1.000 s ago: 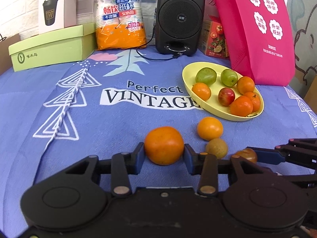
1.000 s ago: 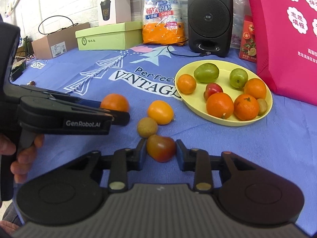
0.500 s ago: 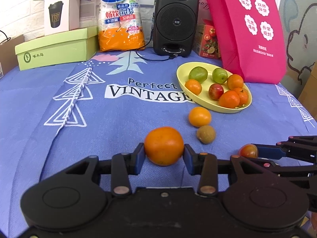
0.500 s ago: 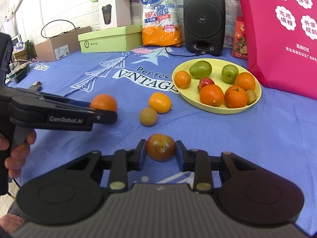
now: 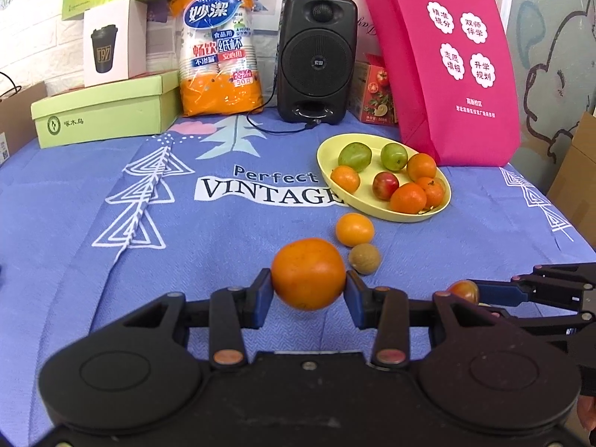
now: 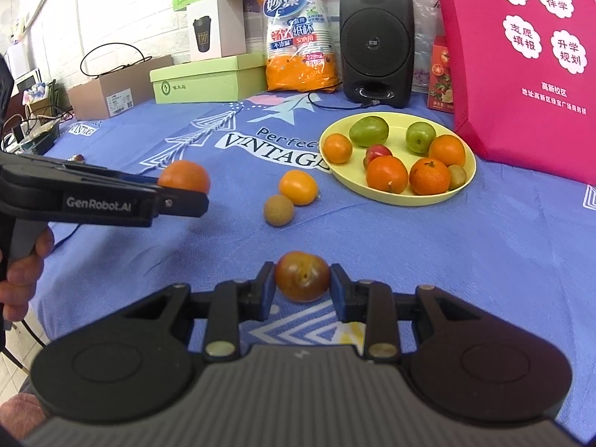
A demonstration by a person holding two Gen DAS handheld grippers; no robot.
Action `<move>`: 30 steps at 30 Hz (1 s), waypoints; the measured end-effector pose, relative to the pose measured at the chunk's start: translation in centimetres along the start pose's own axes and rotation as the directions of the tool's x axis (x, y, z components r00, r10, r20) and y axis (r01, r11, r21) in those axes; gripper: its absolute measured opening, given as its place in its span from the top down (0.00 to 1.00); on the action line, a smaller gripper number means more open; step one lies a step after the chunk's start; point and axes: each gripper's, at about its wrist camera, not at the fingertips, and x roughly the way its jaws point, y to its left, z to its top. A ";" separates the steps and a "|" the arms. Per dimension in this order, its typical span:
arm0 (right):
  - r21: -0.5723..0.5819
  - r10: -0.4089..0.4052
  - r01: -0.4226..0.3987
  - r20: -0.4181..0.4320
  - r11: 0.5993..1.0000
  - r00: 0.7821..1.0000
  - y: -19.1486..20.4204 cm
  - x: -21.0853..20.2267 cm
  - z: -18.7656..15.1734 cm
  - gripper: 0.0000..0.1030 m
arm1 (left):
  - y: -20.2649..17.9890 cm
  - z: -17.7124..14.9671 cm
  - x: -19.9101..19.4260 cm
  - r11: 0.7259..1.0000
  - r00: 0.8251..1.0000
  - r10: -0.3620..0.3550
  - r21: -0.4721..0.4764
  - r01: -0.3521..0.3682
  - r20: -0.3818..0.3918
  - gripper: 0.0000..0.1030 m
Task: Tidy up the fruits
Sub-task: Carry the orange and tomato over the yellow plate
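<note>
My left gripper [image 5: 308,290] is shut on a large orange [image 5: 308,273], held above the blue cloth. My right gripper [image 6: 301,286] is shut on a small reddish-brown fruit [image 6: 302,276], also off the cloth. From the right wrist view the left gripper [image 6: 186,195] shows at the left with its orange [image 6: 184,176]. A yellow plate [image 5: 327,160] at the right back holds several oranges, two green fruits and a red one. Before the plate lie a small orange [image 5: 354,229] and a round brown fruit [image 5: 364,258].
Along the back stand a green box [image 5: 104,110], a pack of paper cups [image 5: 218,52], a black speaker [image 5: 316,59] with its cable and a pink bag [image 5: 450,63]. A hand [image 6: 22,272] holds the left gripper's handle. The table edge runs at the right.
Both grippers have pulled back from the plate and risen a little with their fruit, so the plate and the loose fruits look smaller and farther off.
</note>
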 end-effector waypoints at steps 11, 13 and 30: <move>0.002 -0.004 0.004 0.024 1.000 1.000 -0.1 -1.0 0.2 0.71 | -0.3 0.6 -1.0 1.000 1.000 -0.010 0.006 0.010 0.018 0.61; 0.004 -0.006 0.006 0.028 1.000 1.000 -0.1 -1.2 0.2 0.71 | -0.4 0.7 -1.1 1.000 1.000 -0.013 0.007 0.013 0.023 0.61; 0.032 -0.024 0.023 0.041 0.999 0.999 -1.3 -1.0 0.8 0.71 | -0.7 1.9 0.1 0.999 0.999 -0.030 0.027 0.030 0.028 0.61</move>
